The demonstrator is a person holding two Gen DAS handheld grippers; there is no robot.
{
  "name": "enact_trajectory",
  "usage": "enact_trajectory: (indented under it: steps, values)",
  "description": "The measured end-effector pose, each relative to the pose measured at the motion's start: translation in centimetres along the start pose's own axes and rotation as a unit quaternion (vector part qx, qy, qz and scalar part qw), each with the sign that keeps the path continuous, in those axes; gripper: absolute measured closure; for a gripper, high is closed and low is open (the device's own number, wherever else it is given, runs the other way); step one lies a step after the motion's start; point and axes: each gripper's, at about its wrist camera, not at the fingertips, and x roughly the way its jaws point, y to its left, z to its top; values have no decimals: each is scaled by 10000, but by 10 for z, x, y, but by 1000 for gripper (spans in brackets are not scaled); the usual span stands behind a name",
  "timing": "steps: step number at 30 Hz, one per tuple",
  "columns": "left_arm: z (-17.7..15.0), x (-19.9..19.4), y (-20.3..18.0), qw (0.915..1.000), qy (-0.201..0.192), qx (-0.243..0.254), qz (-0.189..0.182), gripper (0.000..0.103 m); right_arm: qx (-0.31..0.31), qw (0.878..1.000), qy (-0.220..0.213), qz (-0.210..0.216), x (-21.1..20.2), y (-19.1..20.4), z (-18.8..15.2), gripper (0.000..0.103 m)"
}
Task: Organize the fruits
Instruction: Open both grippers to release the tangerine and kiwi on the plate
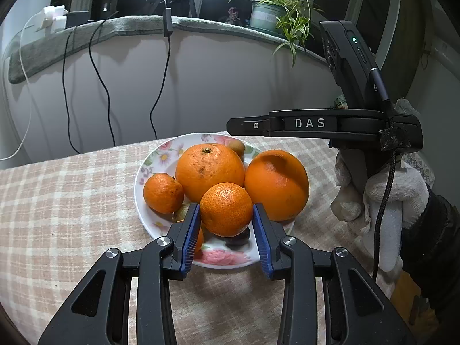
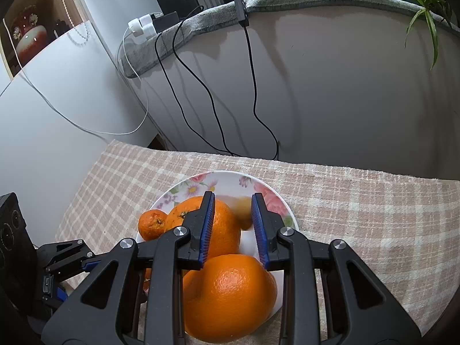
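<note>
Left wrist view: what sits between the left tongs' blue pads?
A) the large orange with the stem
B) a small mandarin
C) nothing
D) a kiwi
B: in the left wrist view the small mandarin sits between the blue pads of the left tongs, above the floral plate.

Each gripper (image 1: pixel 226 224) has 2 black fingers (image 1: pixel 184 240) with ribbed blue pads and silver screws. White knit glove (image 1: pixel 402 198), black sleeve (image 1: pixel 431 247), braided black cable (image 1: pixel 383 210), "DAS" marking.
</note>
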Motion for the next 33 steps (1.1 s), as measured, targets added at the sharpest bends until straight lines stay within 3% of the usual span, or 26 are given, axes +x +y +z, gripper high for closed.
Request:
enact_trajectory:
  steps: [1, 3, 8, 10, 14, 16, 21, 25, 28, 33]
  values:
    - [0, 0, 0, 10000, 5, 1, -1, 68, 2, 10000, -16, -19, 0, 0, 0, 59]
    - [0, 0, 0, 10000, 7, 7, 2, 67, 8, 10000, -74, -47, -2, 0, 0, 47]
    - [0, -1, 0, 10000, -2, 11, 15, 66, 12, 10000, -75, -44, -4, 0, 0, 44]
    - [1, -2, 0, 10000, -38, 11, 8, 57, 9, 10000, -84, -46, -5, 0, 0, 32]
    - [2, -6, -1, 9999, -98, 54, 39, 40, -8, 9999, -145, -81, -9, 2, 0, 27]
    - [3, -7, -1, 9999, -111, 55, 51, 39, -24, 9998, -163, -94, -10, 3, 0, 20]
    - [3, -8, 1, 9999, -140, 14, 100, 38, -33, 9998, -187, -91, -13, 5, 0, 18]
    - [3, -8, -1, 9998, -153, 46, 123, 31, -29, 9998, -198, -50, -14, 4, 0, 17]
    - [3, -9, -3, 9997, -168, 76, 159, 31, 13, 9997, -249, -43, -17, 4, -1, 8]
    - [3, -10, -4, 9996, -195, 69, 210, 27, 54, 9996, -276, -27, -21, 4, -3, 8]
